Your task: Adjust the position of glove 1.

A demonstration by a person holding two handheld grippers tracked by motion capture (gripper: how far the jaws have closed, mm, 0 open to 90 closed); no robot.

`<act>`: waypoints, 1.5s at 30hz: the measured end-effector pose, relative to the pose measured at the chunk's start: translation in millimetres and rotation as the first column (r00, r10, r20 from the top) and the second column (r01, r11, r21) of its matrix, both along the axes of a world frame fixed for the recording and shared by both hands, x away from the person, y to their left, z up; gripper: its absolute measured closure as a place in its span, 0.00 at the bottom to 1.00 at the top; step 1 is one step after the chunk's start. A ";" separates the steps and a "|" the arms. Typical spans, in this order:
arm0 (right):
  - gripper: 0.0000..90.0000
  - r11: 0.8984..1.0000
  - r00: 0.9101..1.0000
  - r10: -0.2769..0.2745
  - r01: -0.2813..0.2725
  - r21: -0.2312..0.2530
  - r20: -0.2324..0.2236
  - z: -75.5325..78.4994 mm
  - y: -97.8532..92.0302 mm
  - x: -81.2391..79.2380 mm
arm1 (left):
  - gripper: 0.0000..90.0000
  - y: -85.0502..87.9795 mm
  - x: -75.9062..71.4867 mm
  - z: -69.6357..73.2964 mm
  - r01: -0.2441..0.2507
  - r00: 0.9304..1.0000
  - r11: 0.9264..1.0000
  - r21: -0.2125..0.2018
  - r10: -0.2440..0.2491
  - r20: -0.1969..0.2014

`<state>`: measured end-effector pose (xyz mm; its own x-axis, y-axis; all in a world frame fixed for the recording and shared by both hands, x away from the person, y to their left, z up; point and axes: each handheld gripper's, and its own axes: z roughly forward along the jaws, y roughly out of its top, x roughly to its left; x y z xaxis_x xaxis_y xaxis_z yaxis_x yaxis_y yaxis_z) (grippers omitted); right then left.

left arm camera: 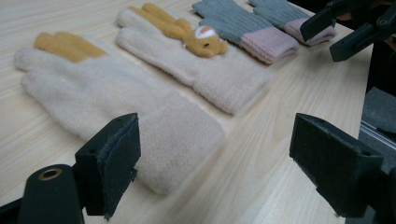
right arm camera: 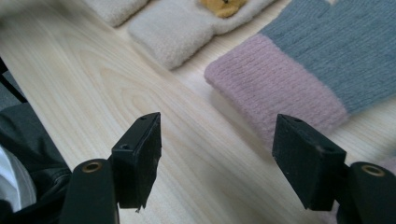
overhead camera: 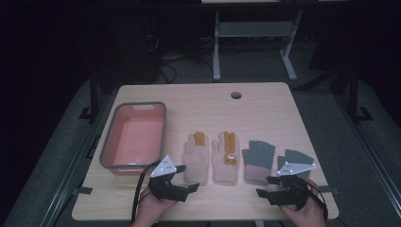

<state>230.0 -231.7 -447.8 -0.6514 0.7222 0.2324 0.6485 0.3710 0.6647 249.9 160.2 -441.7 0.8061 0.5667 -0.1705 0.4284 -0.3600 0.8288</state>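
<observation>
We see four gloves in a row on the pale wooden table (overhead camera: 265, 101), and both grippers low at its near edge.

Left gripper (overhead camera: 183, 180): its jaws stand wide, nothing between the pads. In the left gripper view the cuff of the cream fleece glove with mustard-yellow fingers (left arm camera: 116, 109) lies just ahead of the left-hand finger (left arm camera: 114, 161), reaching partway into the gap but apart from both pads. Bare wood lies ahead of the other finger.

Beyond that glove, farther from the fingers, lies its mate, the cream fleece glove with a small bear figure on its back (left arm camera: 196, 65), just beside it and not touching.

Right gripper (overhead camera: 267, 186): jaws wide too, holding nothing. In the right gripper view the pink ribbed cuff of the grey knitted glove (right arm camera: 299, 70) lies just ahead of the right-hand finger (right arm camera: 308, 158), close but apart from the pad. Bare table shows between the fingers.

The second grey knitted glove with a pink cuff (overhead camera: 298, 158) lies just beyond the right gripper in the high view, partly under its grey plate.

A grey-rimmed pink plastic basin (overhead camera: 108, 142) stands beyond the left gripper and out to its left, apart from the gloves.
</observation>
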 end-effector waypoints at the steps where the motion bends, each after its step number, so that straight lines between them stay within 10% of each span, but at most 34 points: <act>1: 0.36 1.000 1.000 0.000 0.000 0.003 -0.003 0.3 0.1 -0.6 | 0.18 -0.5 -0.1 -0.2 -0.002 1.000 1.000 0.000 0.002 0.000; 22: 0.33 0.999 0.999 0.036 -0.036 -0.039 0.003 22.4 12.0 9.3 | 0.18 -0.3 -6.3 2.5 -0.006 1.000 1.000 0.019 0.006 0.026; 45: 0.34 0.977 0.986 0.165 -0.165 -0.137 -0.007 65.9 50.9 64.1 | 0.18 2.3 -6.2 5.1 -0.007 0.999 1.000 0.016 0.006 0.049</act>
